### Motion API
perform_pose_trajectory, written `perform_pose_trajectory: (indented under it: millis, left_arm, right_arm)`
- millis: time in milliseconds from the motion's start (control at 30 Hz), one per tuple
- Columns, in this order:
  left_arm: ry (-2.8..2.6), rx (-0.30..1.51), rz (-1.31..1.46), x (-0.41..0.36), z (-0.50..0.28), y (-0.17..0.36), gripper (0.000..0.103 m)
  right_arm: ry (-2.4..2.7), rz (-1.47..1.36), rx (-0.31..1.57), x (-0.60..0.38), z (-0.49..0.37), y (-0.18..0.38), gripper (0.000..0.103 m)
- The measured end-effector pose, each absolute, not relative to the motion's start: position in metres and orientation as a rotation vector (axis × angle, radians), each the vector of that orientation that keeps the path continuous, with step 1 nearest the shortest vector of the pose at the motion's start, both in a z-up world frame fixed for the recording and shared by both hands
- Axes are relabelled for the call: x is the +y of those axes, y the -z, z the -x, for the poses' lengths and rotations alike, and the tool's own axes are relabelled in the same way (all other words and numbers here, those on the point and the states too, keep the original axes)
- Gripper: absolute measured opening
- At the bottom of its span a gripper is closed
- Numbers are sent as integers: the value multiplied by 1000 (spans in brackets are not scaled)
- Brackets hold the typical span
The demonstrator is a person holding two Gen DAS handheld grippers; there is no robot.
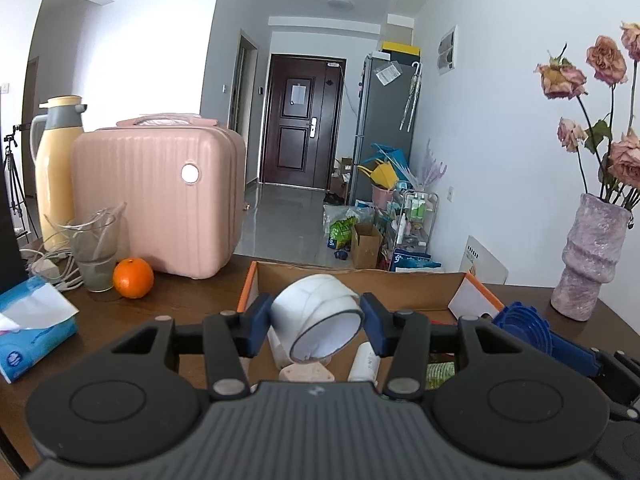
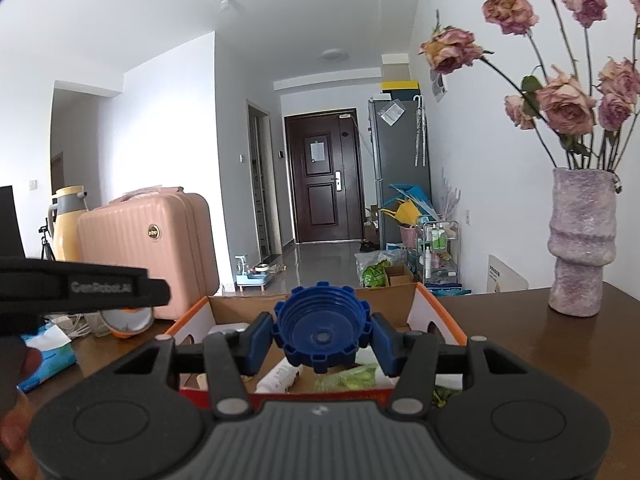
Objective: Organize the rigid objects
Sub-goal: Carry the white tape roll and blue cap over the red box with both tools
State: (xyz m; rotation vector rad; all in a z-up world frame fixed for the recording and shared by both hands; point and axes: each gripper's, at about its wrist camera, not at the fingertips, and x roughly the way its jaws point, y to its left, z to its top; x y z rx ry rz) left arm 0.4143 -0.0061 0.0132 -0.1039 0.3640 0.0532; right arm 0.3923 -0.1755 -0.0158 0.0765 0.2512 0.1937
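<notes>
White plastic forms the pipe elbow (image 1: 320, 312) caught between the blue pads of the left gripper (image 1: 318, 322). Its bend runs up and away, and its grey-rimmed open mouth points down toward the camera, tilted a little to the left. The jaws stand partly closed, both pads pressing on the elbow's sides, and the piece hangs above the open cardboard box (image 1: 360, 278).

The right gripper (image 2: 322, 334) grips 1 blue notched cap (image 2: 322, 330) the same way, jaws partly closed with a pad touching each side. The cap's hollow threaded side faces the camera, so its axis runs roughly level, along the fingers. It too hangs over the box (image 2: 434, 308), which holds a white tube (image 2: 278, 376) and something green (image 2: 352, 376), among other things.

Counted on the brown table (image 1: 168, 308): 1 box, 1 orange (image 1: 133, 278), 1 pink case (image 1: 160, 192), 1 yellow thermos (image 1: 56, 168), 1 tissue pack (image 1: 34, 328) and 1 vase (image 2: 580, 240) of dried roses.
</notes>
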Motion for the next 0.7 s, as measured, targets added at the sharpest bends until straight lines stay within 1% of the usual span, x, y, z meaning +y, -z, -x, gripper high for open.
perform_pose_trajectory:
  millis: [700]
  left_arm:
    - [-69,406,49,-5,-497,15,50]
  right_arm:
    - [-195,-46,297,-166,-474,37,52]
